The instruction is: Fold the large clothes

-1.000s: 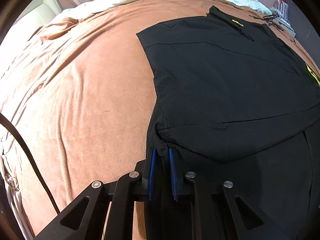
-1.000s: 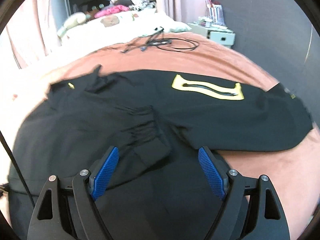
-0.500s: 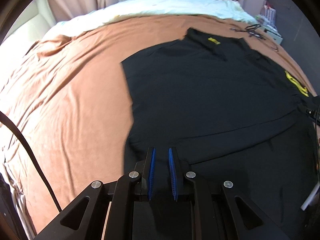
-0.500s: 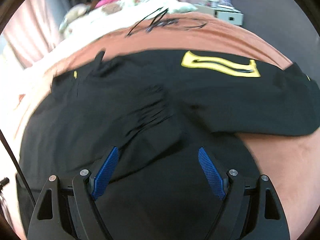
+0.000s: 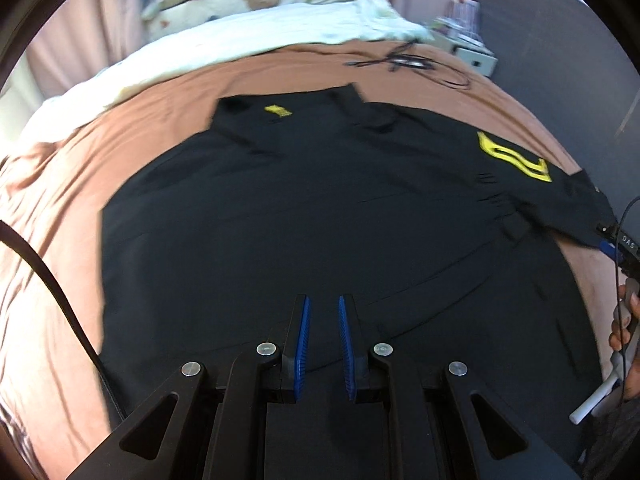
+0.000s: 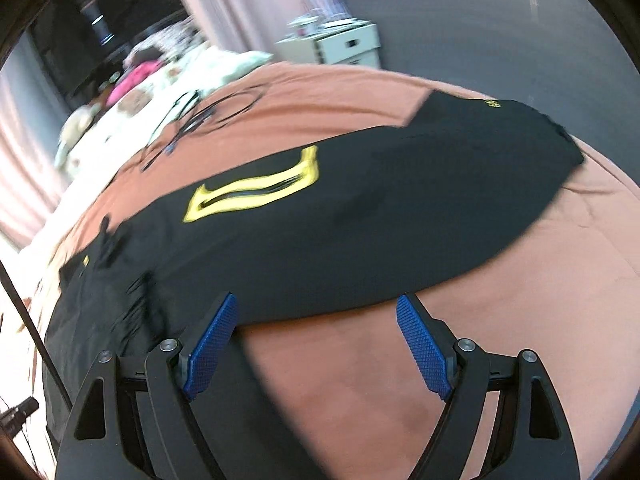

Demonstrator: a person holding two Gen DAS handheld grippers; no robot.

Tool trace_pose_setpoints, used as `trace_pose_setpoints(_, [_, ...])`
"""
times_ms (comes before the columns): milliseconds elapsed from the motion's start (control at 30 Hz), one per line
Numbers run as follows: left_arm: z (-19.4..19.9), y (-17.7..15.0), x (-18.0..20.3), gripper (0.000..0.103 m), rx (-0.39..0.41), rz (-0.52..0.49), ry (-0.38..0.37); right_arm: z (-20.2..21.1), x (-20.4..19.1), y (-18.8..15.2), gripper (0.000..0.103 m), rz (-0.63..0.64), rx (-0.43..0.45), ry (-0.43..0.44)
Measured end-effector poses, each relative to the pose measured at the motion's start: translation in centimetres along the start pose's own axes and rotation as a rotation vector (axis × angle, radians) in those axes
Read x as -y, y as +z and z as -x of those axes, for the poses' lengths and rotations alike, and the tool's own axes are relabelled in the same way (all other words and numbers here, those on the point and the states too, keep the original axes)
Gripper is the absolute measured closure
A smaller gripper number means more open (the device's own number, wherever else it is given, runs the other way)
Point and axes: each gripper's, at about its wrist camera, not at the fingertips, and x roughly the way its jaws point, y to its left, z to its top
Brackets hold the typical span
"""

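A large black garment (image 5: 304, 208) with yellow markings lies spread on the brown bedspread (image 5: 60, 208). One sleeve is folded in over the body. My left gripper (image 5: 322, 344) hovers above its near edge; the blue pads stand a narrow gap apart with nothing between them. My right gripper (image 6: 316, 344) is open and empty over the bedspread (image 6: 540, 280), just in front of the long black sleeve (image 6: 400, 216) with the yellow logo (image 6: 256, 188). The right gripper and the hand holding it also show at the right edge of the left wrist view (image 5: 620, 256).
White bedding (image 5: 248, 36) and pillows lie at the head of the bed. Black cables (image 5: 408, 62) lie on the bedspread beyond the garment. A white bedside unit (image 6: 344, 44) stands against the grey wall. A black cable (image 5: 52, 280) hangs at the left.
My left gripper let go of the garment's edge, lifted back and swung right. My right gripper swung right, from over the folded sleeve cuff to the outstretched sleeve and bare bedspread.
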Motion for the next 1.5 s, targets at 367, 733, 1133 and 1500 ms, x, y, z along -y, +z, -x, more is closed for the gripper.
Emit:
trace_pose_setpoints(367, [-5.6, 4.2, 12.6, 0.085, -0.01, -0.152, -0.108, -0.4, 5.5, 0.3, 0.034, -0.148, 0.016, -0.115])
trace_pose_setpoints(733, [-11.4, 6.3, 18.7, 0.085, -0.048, -0.213, -0.202, -0.2, 10.7, 1.0, 0.049, -0.392, 0.033, 0.05])
trace_pose_setpoints(1133, [-13.3, 7.8, 19.1, 0.085, -0.037, -0.203, -0.251, 0.2, 12.2, 1.1, 0.102, -0.435, 0.194, 0.231])
trace_pose_setpoints(1500, [-6.9, 7.1, 13.5, 0.085, 0.022, -0.147, -0.224, 6.4, 3.7, 1.3, 0.102, -0.207, 0.279, 0.437])
